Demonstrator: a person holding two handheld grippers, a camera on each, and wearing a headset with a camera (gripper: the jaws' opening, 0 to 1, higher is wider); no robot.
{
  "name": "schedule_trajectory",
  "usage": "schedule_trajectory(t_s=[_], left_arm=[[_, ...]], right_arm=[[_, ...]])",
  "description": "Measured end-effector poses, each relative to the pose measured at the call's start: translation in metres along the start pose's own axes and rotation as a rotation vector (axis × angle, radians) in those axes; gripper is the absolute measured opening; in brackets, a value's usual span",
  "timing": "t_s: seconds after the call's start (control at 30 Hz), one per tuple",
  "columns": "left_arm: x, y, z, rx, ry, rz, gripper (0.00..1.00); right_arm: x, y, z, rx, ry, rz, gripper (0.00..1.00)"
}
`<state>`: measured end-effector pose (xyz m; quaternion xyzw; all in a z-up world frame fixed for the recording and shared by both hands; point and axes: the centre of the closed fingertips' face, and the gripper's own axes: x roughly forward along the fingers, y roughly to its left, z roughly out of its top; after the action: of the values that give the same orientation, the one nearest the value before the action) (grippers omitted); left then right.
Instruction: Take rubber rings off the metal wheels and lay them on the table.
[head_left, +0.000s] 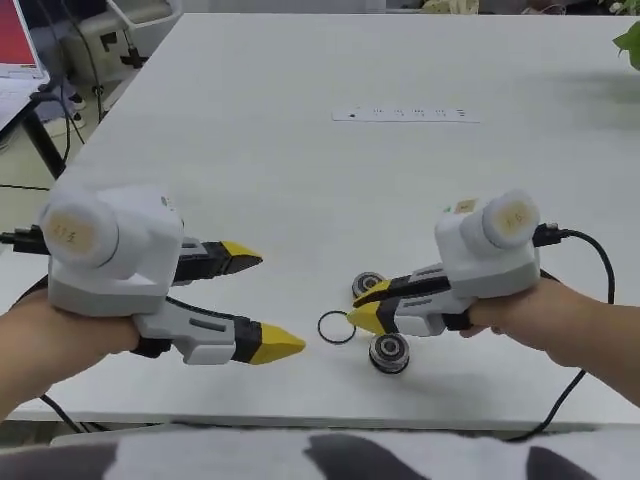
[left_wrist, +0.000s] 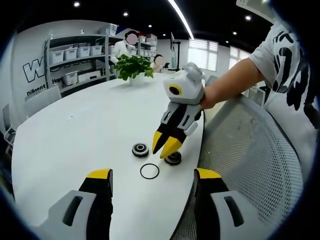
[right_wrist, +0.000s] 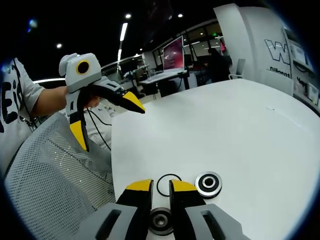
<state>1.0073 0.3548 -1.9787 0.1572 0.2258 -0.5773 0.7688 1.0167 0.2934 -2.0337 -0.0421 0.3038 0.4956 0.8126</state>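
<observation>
Between the jaws of the left gripper (head_left: 265, 300) nothing is held; they stand wide apart and point toward the right. Just ahead of their tips, flat on the table (head_left: 300, 150), lies one loose rubber ring (head_left: 336, 327), already off its wheel. Beyond the ring are two metal wheels: the far wheel (head_left: 366, 284) sits just behind the upper jaw of the right gripper (head_left: 357, 306), and the near wheel (head_left: 389, 352) lies just below its lower jaw. The right gripper's jaws are almost closed, with only a narrow gap, and they grip nothing. I judge the right gripper to be the nearer one to both wheels. In the right gripper view the near wheel lies beneath the jaws, behind their tips, so they would need to draw back and open. Whether each wheel wears a ring is hard to make out, and in that view the jaw tips cover part of the loose ring.
</observation>
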Motion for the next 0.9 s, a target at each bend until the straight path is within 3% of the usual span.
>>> schedule_trajectory(t_s=[0.4,0.73,0.9], left_arm=[[0.014,-0.005,0.013,0.03,0.0,-0.039,0.63],[0.026,-0.009,0.013,0.037,0.019,-0.071,0.61],[0.032,-0.01,0.013,0.013,0.017,-0.091,0.6]], right_arm=[[-0.02,0.0,-0.004,0.01,-0.009,-0.008,0.15],[-0.034,0.0,-0.012,-0.019,0.012,-0.002,0.19],[-0.038,0.001,-0.017,-0.031,0.023,-0.008,0.2]])
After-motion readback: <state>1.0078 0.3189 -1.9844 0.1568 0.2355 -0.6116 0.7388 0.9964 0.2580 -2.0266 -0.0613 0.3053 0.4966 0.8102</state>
